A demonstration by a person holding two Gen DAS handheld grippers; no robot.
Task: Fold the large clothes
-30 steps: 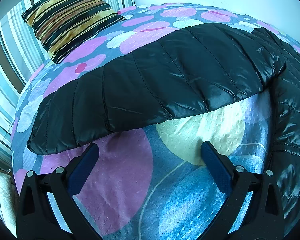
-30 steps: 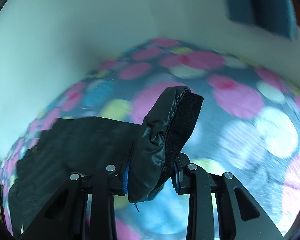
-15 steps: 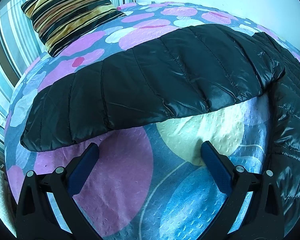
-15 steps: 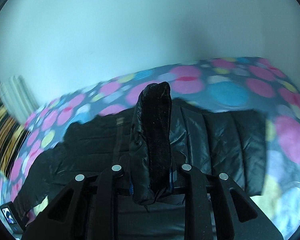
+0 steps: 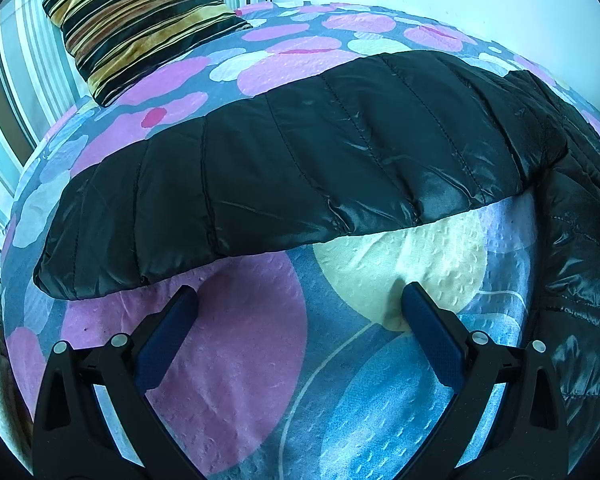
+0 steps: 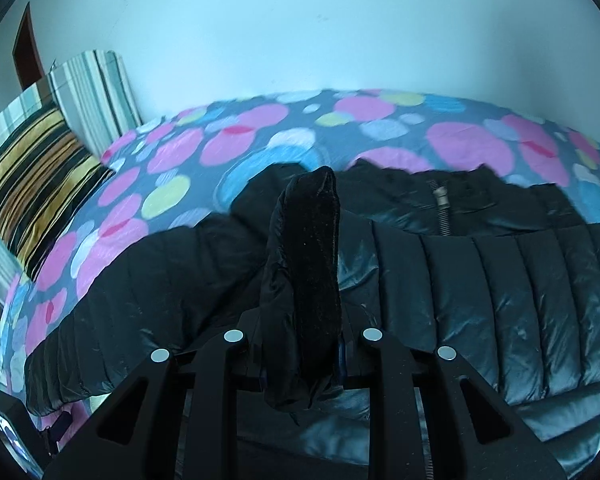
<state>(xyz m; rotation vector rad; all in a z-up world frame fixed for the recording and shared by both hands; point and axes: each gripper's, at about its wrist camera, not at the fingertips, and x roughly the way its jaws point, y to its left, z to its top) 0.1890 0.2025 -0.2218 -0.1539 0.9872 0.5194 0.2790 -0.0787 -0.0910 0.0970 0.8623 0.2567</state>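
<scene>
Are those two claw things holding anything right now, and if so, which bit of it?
The right gripper is shut on the black jacket, pinching a cuff-like sleeve end that sticks up between its fingers. The left gripper is open and holds nothing.

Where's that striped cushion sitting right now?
The striped cushion lies at the head of the bed, top left in the left wrist view, beyond the black jacket's sleeve and beside the striped curtain.
</scene>
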